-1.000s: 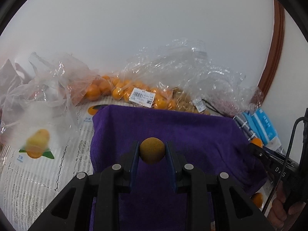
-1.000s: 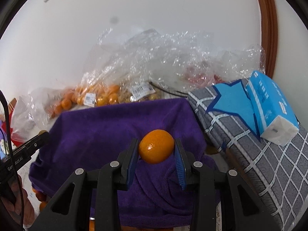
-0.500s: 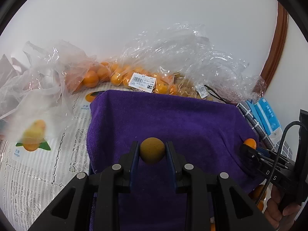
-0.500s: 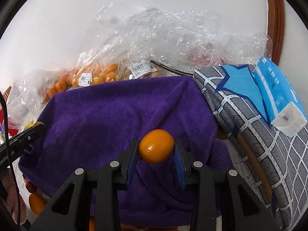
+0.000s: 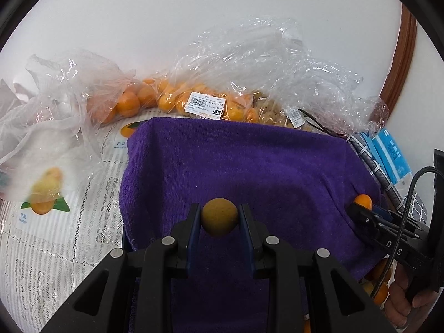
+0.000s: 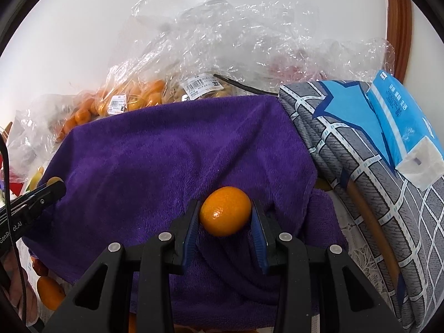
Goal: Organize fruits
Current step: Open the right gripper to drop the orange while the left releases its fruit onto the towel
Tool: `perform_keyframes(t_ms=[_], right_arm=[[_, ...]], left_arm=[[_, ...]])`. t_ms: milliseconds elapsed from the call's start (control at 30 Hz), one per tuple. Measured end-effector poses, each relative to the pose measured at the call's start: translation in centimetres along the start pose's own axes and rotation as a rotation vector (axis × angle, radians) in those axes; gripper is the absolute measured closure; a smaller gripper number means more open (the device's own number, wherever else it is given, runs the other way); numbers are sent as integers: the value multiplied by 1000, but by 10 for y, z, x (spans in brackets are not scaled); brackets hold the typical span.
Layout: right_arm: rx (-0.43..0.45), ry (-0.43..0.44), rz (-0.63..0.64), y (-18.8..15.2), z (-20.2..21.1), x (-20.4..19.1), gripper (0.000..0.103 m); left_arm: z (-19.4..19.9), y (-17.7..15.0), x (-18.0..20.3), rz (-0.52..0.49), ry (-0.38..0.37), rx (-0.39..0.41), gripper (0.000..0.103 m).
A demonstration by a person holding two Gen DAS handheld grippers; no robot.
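My left gripper is shut on a small brown round fruit, held just above a purple towel. In the right wrist view my right gripper is shut on an orange over the same purple towel. The right gripper also shows at the towel's right edge in the left wrist view, with the orange at its tip. The left gripper enters the right wrist view from the left edge.
Clear plastic bags of oranges lie behind the towel against the white wall. A white mango-print bag lies left on a lace cloth. A grey checked cushion with a blue tissue pack is right. Loose oranges lie near the towel's front.
Both views have tilted downward: the towel fills more of each frame and the bags sit higher. Both grippers still hold their fruit, and the right one has sunk slightly.
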State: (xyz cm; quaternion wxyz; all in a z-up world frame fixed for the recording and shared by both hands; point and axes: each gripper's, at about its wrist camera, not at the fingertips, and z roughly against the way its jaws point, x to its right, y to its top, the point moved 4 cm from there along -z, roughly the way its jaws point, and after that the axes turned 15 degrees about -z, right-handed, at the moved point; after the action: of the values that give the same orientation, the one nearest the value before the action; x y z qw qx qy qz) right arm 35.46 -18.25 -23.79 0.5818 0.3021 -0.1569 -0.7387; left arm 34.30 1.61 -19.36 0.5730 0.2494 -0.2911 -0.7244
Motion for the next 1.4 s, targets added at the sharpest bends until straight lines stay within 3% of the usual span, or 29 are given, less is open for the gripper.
perform_keyframes(t_ms=[367, 433, 500, 667, 967, 1233, 1400], right_arm=[[8, 3, -7, 0, 2, 3, 67], [14, 10, -15, 1, 4, 4, 63], [26, 13, -22, 2, 8, 5, 49], [68, 11, -19, 5, 19, 4, 39], [144, 4, 7, 9, 38, -2, 39], [190, 24, -32, 14, 82, -5, 39], [160, 12, -49, 1, 105, 13, 39]], left_arm=[[-4, 0, 2, -8, -6, -13, 77], [-4, 0, 2, -7, -12, -14, 77], [-4, 0, 3, -5, -18, -13, 77], [-2, 0, 3, -4, -33, -5, 77], [12, 6, 1, 12, -56, 55, 70], [33, 14, -4, 43, -73, 131, 64], [42, 18, -7, 46, -68, 167, 64]])
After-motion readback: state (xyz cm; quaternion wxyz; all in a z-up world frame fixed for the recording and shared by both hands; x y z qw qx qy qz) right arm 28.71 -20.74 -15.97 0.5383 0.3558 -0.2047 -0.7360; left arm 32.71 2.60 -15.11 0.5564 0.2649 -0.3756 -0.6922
